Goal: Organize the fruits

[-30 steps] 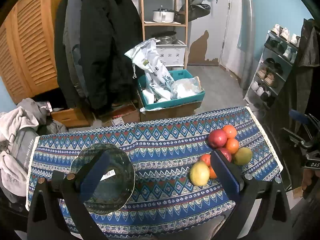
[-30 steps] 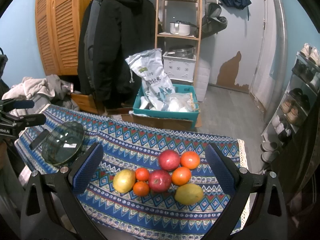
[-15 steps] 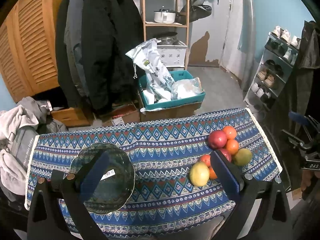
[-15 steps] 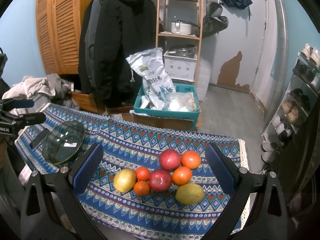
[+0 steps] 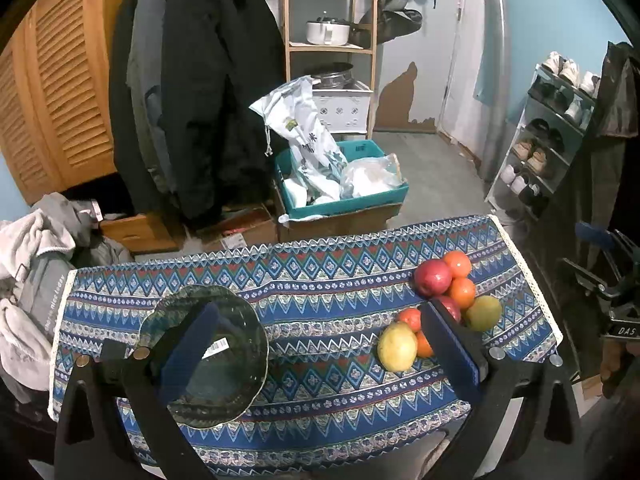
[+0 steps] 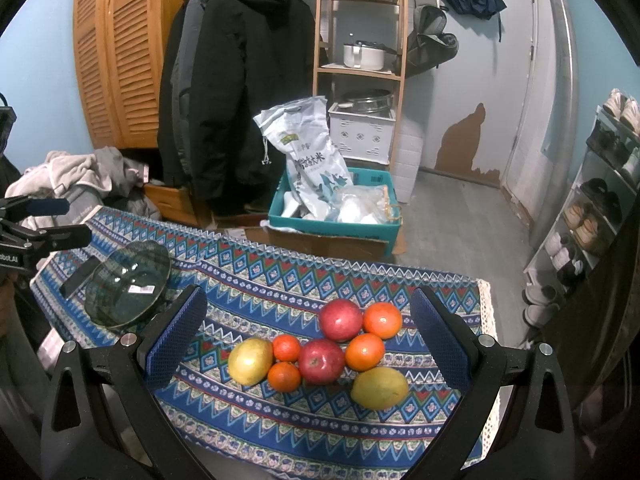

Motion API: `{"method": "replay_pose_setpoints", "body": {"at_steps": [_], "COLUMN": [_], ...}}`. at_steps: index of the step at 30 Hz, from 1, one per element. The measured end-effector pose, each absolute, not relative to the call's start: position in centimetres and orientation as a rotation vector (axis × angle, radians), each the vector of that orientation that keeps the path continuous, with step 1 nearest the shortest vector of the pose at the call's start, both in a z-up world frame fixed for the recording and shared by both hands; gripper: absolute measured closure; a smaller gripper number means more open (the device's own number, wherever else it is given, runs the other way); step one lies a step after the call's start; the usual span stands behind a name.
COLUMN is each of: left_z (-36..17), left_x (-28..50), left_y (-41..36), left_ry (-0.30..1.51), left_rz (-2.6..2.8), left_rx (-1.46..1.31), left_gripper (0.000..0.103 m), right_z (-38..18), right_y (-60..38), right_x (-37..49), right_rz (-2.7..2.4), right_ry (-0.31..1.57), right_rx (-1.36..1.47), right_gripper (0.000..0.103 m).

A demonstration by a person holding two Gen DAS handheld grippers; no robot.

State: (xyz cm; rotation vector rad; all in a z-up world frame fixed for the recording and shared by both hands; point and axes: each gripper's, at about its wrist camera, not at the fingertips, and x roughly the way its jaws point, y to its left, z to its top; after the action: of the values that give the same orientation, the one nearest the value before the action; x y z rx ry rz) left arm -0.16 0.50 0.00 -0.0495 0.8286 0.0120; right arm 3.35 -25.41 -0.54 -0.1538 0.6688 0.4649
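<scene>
A cluster of fruit lies on the right end of the patterned tablecloth [image 6: 280, 280]: two red apples [image 6: 322, 361], several oranges [image 6: 365, 352] and two yellow-green mangoes [image 6: 379, 388]. A dark glass bowl [image 6: 128, 283] with a white sticker sits at the left end. My right gripper [image 6: 308, 334] hovers open above the fruit, which lies between its blue pads. In the left wrist view my left gripper [image 5: 320, 344] is open too; its left finger overlaps the bowl [image 5: 240, 344] and its right finger hides part of the fruit [image 5: 396, 346].
Beyond the table stands a teal crate [image 6: 336, 228] with bags on a cardboard box. Dark coats [image 6: 236, 80] hang by a wooden shelf rack [image 6: 360, 40]. A shoe rack [image 6: 600, 200] lines the right wall. Clothes [image 6: 72, 176] are piled at the left.
</scene>
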Motion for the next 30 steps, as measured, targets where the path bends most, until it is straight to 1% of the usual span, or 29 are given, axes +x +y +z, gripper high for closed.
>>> {"method": "replay_pose_setpoints", "body": {"at_steps": [30], "left_z": [0.27], "left_x": [-0.25], "left_y": [0.35], "left_ry": [0.816], "left_rz": [-0.015], "left_rx": [-0.049], "left_gripper": [0.001], "right_z": [-0.71], "right_y": [-25.08], "right_x": [3.09], "right_rz": [0.466], "right_ry": [0.674], "right_rx": [-0.156], "right_gripper": [0.003]}}
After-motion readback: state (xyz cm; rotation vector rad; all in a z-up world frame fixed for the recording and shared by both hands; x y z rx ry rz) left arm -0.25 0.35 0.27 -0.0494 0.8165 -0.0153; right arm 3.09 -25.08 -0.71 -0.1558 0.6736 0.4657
